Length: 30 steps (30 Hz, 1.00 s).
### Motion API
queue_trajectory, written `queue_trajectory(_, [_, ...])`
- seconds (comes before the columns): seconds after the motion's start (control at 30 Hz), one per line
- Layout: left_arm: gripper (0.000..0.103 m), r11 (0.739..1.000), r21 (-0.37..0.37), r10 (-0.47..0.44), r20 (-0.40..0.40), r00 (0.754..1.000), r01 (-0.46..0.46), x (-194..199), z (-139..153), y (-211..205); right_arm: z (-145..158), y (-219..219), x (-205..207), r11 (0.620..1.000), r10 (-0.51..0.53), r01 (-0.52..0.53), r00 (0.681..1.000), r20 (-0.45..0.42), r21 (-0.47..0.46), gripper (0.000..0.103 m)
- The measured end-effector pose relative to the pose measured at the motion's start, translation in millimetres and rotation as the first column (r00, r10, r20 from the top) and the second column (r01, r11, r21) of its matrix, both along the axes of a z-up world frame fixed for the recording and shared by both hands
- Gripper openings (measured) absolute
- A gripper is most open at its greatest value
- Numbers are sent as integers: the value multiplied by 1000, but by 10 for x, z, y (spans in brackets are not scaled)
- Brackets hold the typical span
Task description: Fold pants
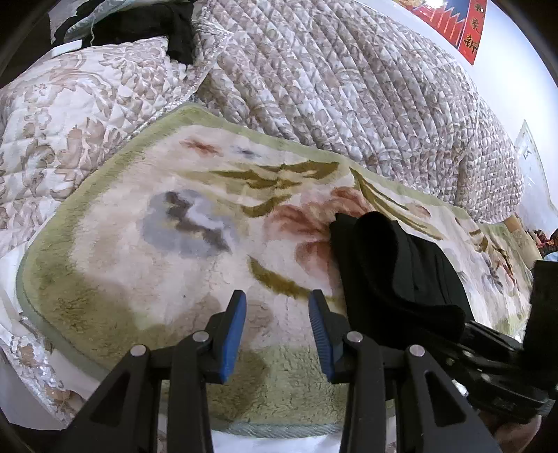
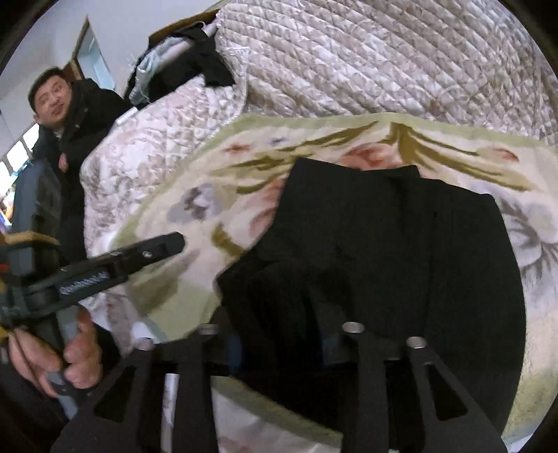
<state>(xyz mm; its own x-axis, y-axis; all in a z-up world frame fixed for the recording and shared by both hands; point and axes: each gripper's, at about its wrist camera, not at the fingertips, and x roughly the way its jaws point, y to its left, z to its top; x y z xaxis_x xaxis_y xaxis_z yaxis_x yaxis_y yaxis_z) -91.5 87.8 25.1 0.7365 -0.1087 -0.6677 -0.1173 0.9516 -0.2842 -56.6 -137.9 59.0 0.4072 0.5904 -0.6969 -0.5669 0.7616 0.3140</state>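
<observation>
The black pants (image 2: 401, 237) lie folded in a thick stack on a floral fleece blanket (image 2: 244, 167). In the right wrist view the stack's near edge covers my right gripper (image 2: 279, 334), so its fingertips are hidden in the dark cloth. In the left wrist view the pants (image 1: 394, 265) lie to the right. My left gripper (image 1: 277, 296) hovers open over the blanket (image 1: 157, 226) beside them, with nothing between its blue pads (image 1: 233, 334). The right gripper (image 1: 488, 352) shows at the pants' near corner. A hand (image 2: 76, 355) holds the left gripper (image 2: 171, 244).
A quilted bedspread (image 1: 331, 87) is bunched up behind the blanket. Dark clothes (image 1: 174, 31) are piled at the far left corner of the bed. A person in a dark jacket (image 2: 80, 115) is beside the bed on the left. A red poster (image 1: 467, 31) hangs on the wall.
</observation>
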Motion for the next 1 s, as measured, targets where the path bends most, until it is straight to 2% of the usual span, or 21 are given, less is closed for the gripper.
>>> queue_trajectory(0.1, [40, 1000, 0, 9, 9, 1000, -9, -19, 22, 19, 140, -29, -105, 1000, 22, -22, 999, 24, 20, 50])
queue_trajectory(0.23, [40, 1000, 1, 9, 8, 1000, -9, -14, 31, 19, 340, -174, -214, 989, 47, -54, 997, 53, 138, 52])
queue_trajectory(0.3, [40, 1000, 2, -5, 12, 1000, 5, -10, 50, -5, 364, -298, -228, 985, 4, -17, 997, 75, 170, 52])
queue_trajectory(0.33, [40, 1000, 6, -11, 13, 1000, 10, 2, 68, -37, 345, -407, -211, 983, -49, 35, 996, 75, 178, 52])
queue_trajectory(0.4, [40, 999, 11, -31, 20, 999, 31, 35, 115, -130, 248, -556, -135, 980, -151, 143, 987, 53, 138, 49])
queue_trajectory(0.43, [40, 999, 10, -45, 20, 999, 44, 66, 137, -186, 98, -602, -44, 979, -189, 188, 982, 8, 79, 40])
queue_trajectory(0.47, [40, 998, 10, -59, 20, 998, 59, 96, 162, -259, -34, -599, 26, 982, -184, 185, 982, -44, 36, 34])
queue_trajectory(0.5, [40, 997, 15, -81, 23, 996, 81, 131, 193, -343, -138, -586, 63, 985, -171, 172, 982, -78, 7, 22])
queue_trajectory(0.57, [40, 992, 30, -122, 27, 992, 121, 203, 261, -510, -59, -614, 88, 989, -142, 145, 988, -68, 42, 21])
queue_trajectory(0.63, [40, 985, 39, -168, 33, 985, 166, 295, 337, -676, 60, -689, 159, 984, -157, 161, 986, -48, 76, 20])
queue_trajectory(0.7, [40, 975, 55, -217, 35, 976, 215, 423, 407, -846, 177, -778, 301, 983, -172, 172, 985, -12, 67, 20])
queue_trajectory(0.8, [40, 962, 86, -264, 25, 964, 261, 668, 437, -1055, 251, -856, 648, 982, -188, 188, 982, 1, 6, 20])
queue_trajectory(0.9, [40, 953, 101, -285, -7, 958, 285, 915, 328, -1171, 201, -794, 961, 984, -171, 171, 985, -2, -48, 20])
queue_trajectory(1.0, [40, 952, 123, -275, -64, 959, 281, 1082, 82, -1187, 71, -760, 1194, 982, -176, 173, 984, -28, -73, 20])
